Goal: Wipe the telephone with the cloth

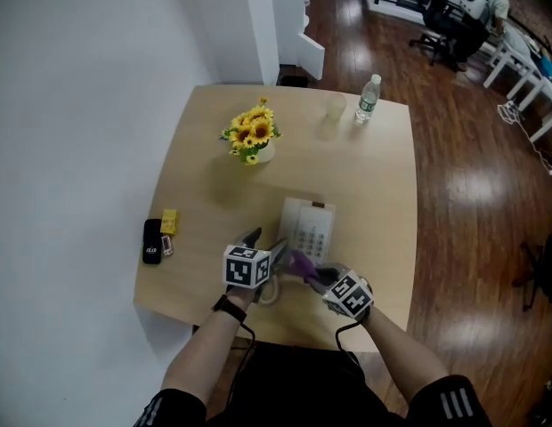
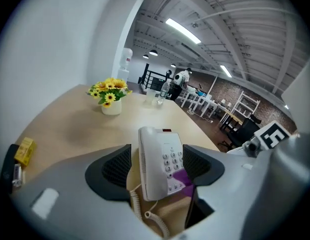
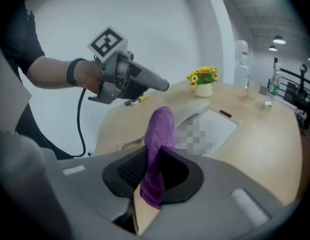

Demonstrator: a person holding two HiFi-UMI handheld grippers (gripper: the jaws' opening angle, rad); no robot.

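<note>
Head view: found a white push-button desk telephone (image 1: pixel 307 228) lying flat on a pale wooden table (image 1: pixel 383 194), handset in its cradle. Saw both hand-held tools at the telephone's near end, the left gripper (image 1: pixel 265 243) at its near-left corner and the right gripper (image 1: pixel 316 274) at its near-right corner. In the left gripper view, found the jaws spread wide with the telephone's near end between the black ribbed pads (image 2: pixel 116 168); could not tell whether either pad touched the casing. In the right gripper view, found the jaws closed on a purple terry cloth (image 3: pixel 159 149), pinched upright, its free end lying over the telephone's near-right corner by the keypad. Noted a white coiled cord (image 2: pixel 147 215) trailing off the telephone's near-left side. Beyond the telephone, saw a bunch of yellow sunflowers in a white pot (image 1: pixel 252 138) to the far left, and a clear plastic water bottle (image 1: pixel 368 99) with a clear cup (image 1: pixel 335 109) beside it to the far right. Well to the telephone's left, noted a black oblong device (image 1: pixel 152 240) and a small yellow block (image 1: pixel 169 221) just beside it.
</note>
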